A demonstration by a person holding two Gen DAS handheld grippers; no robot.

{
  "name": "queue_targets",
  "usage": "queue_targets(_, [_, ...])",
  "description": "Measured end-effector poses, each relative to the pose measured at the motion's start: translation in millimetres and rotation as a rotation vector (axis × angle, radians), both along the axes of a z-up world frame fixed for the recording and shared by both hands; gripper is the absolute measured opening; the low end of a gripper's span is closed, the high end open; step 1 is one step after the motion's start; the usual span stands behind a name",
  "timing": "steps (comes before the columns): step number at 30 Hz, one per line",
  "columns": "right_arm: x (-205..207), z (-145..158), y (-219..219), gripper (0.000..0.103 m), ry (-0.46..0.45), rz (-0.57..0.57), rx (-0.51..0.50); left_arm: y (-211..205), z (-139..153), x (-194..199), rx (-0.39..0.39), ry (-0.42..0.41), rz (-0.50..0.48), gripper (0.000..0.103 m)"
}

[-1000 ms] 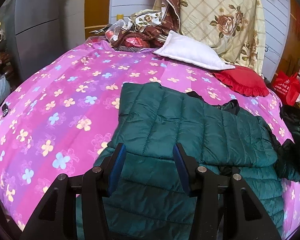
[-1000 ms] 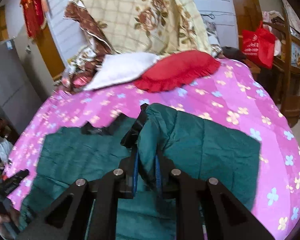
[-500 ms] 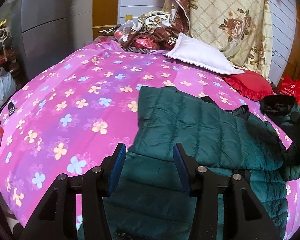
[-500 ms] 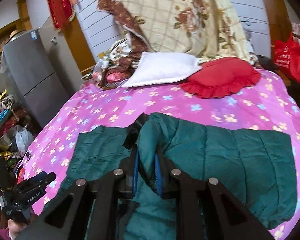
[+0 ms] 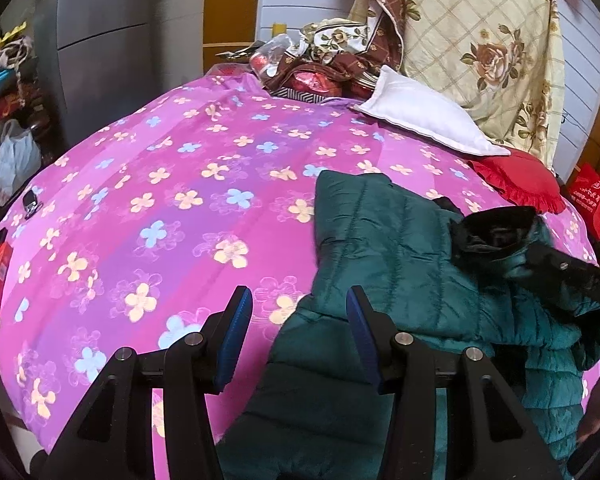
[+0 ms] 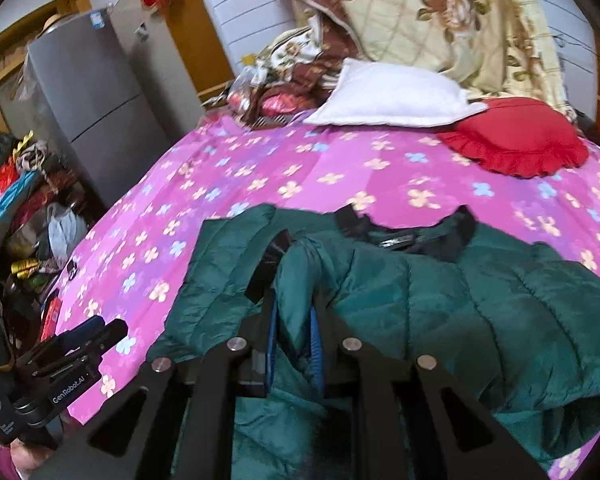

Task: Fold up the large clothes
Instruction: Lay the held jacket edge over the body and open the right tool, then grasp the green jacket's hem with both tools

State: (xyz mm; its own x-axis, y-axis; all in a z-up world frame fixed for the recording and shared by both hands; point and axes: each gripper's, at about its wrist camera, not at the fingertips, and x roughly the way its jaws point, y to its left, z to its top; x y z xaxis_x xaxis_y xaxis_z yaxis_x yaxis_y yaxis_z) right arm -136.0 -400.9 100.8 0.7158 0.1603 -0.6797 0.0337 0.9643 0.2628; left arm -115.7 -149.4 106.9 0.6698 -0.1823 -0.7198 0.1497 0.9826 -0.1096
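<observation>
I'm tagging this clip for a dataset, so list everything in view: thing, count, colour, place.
jacket: 1, dark green, quilted, on the bed's near side, one fold lifted
bedsheet: 1, pink with flowers, over the bed
pillow: 1, white, at the bed's head
cushion: 1, red, ruffled, beside the pillow
quilt: 1, cream with roses, hung behind the pillow
fridge: 1, grey, past the bed's far corner
bag: 1, red, off the bed's edge
left gripper: 1, black, blue pads, open over the jacket's edge
right gripper: 1, black, shut on a jacket fold
</observation>
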Motion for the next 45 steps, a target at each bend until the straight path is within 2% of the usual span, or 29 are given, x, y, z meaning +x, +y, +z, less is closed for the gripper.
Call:
queue_targets(12, [40,-31,51,0.015,0.06,0.088,0.034,17,-14,14,-0.01,0.028,0.027,0.027])
queue_targets(18, [52,-55,63,0.016,0.106,0.103,0.046,19,-15,15,-0.017,0.033,0.028,0.027])
queue_targets(19, [54,-59,61,0.021,0.118,0.098,0.061,19,-15,15,-0.025,0.032,0.026,0.027])
queue_targets(21, [54,-63,57,0.037,0.131,0.102,0.105,20,-14,14,-0.057,0.031,0.018,0.027])
queue_targets(22, [52,-61,55,0.051,0.131,0.108,0.12,20,-13,14,-0.069,0.031,0.017,0.027])
queue_targets(23, [49,-58,54,0.06,0.125,0.109,0.125,20,-12,13,-0.089,0.033,0.013,0.027])
queue_targets(24, [43,-53,52,0.062,0.113,0.105,0.123,20,-11,14,-0.103,0.037,0.01,0.027])
queue_targets(26, [31,-41,46,0.063,0.089,0.098,0.108,17,-7,13,-0.159,0.044,-0.007,0.027])
queue_targets(28, [15,-28,35,0.064,0.061,0.097,0.101,11,-3,11,-0.178,0.042,-0.018,0.028])
queue_targets(32, [-18,-10,7,0.067,0.042,0.052,0.048,-6,5,11,-0.214,0.028,-0.059,0.042])
queue_targets(34, [-38,-2,-13,0.067,0.038,0.018,0.014,-18,6,16,-0.228,0.032,-0.077,0.044])
queue_targets(39, [-86,10,-70,0.07,0.017,-0.095,-0.023,-50,-4,36,-0.172,0.067,-0.092,0.044])
queue_targets(45, [-130,7,-131,0.071,0.024,-0.223,-0.002,-73,-19,50,-0.099,0.083,-0.076,0.044])
